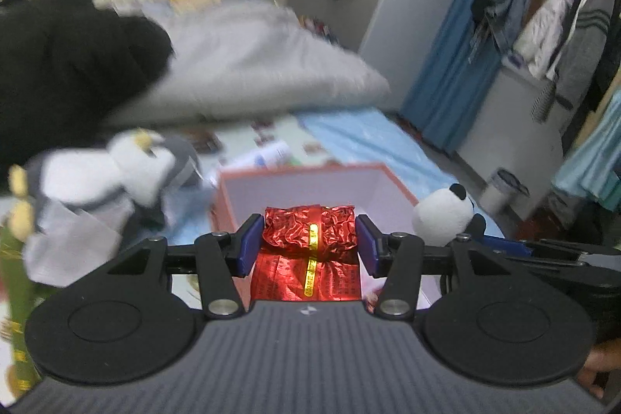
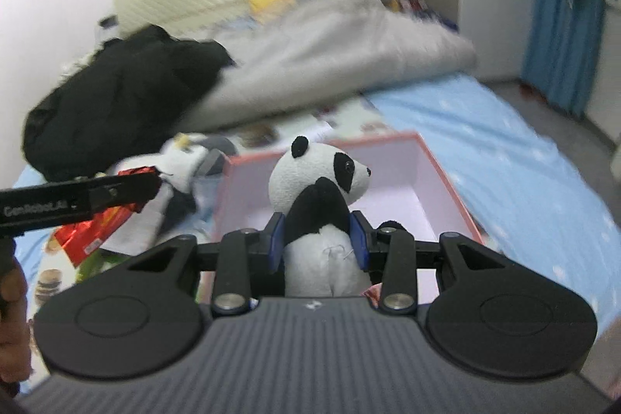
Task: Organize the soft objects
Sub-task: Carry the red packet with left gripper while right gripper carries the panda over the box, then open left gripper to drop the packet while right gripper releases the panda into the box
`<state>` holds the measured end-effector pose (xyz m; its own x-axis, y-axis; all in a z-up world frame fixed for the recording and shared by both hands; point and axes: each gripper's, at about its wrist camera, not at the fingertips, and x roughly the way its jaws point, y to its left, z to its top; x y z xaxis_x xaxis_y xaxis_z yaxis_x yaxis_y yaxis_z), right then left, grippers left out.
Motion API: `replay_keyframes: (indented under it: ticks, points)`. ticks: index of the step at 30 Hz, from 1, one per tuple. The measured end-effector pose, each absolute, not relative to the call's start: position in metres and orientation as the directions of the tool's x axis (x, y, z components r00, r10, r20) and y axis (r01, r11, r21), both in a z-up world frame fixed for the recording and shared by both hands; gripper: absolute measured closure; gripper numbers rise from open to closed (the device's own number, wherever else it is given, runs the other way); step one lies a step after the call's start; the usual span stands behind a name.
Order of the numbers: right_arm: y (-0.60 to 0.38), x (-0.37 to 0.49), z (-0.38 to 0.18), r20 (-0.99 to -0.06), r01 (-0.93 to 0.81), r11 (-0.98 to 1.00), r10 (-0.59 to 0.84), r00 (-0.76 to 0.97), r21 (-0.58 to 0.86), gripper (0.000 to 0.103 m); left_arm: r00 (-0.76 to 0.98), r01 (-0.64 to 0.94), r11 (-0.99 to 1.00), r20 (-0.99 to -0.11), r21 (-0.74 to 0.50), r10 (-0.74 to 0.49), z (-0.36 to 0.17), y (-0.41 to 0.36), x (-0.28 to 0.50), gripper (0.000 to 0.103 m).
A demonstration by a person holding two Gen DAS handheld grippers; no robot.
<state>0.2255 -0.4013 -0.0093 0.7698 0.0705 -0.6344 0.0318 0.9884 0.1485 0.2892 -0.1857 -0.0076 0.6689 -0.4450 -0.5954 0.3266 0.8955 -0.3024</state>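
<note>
The left gripper (image 1: 310, 239) is squeezed onto a crinkly red foil packet (image 1: 309, 231) with a gold strip down its middle. The blue pads sit tight on both sides of the packet. The right gripper (image 2: 317, 239) is clamped around the tummy of a panda plush (image 2: 322, 196), which sits up straight with its head above the fingers. Both tools are held up in the air over the bed, side by side, each with its own load.

The biggest thing here is the bed (image 2: 485, 142), with a light blue sheet. A grey blanket (image 2: 330, 53) is heaped at the back, and a black coat (image 2: 116, 96) lies in a lump next to it. In front sits a pink box (image 2: 438, 165) with no lid. I can see nothing lying in the part of the box that shows. Just to the left of the box lies a grey and white penguin plush (image 1: 128, 161), still on the bed.

I think this is the carrying step. The packet and the panda are both lifted and are near the box, about over its close edge. Next, I think each hand should move a bit forward and down, so its load hangs inside the box walls, and only then let go. The panda is tall and floppy, so it may tip over the rim if dropped too soon. The penguin looks like the next one to fetch.
</note>
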Motion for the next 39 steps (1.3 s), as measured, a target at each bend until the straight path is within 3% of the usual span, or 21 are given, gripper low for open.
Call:
replay_keyframes:
  ticks: [8,17,19,22,39]
  points:
    - [-0.448,0.247,-0.077,-0.769,0.168,0.977,-0.005,0.639,0.133,0.063,0.496,0.364,0.892,-0.754,-0.27,-0.431,-0.068,-0.228,0.336,0.046]
    - [-0.463,0.245,-0.113,-0.818,0.226,0.958,0.014,0.575,0.175,0.062,0.449,0.387,0.887,-0.788,-0.252,-0.42,-0.093,-0.246,0.338,0.045]
    - [-0.463,0.246,-0.113,-0.815,0.222,0.959,0.018,0.579,0.179,0.059,0.442,0.392,0.885,-0.793,-0.25,-0.42,-0.093,-0.247,0.338,0.036]
    - [-0.462,0.245,-0.108,-0.801,0.224,0.958,0.007,0.599,0.177,0.047,0.458,0.398,0.883,-0.779,-0.251,-0.428,-0.089,-0.243,0.334,0.032]
    - [-0.428,0.205,-0.03,-0.624,0.124,0.975,0.018,0.781,0.183,0.047,0.651,0.407,0.889,-0.617,-0.207,-0.442,-0.011,-0.195,0.284,0.032]
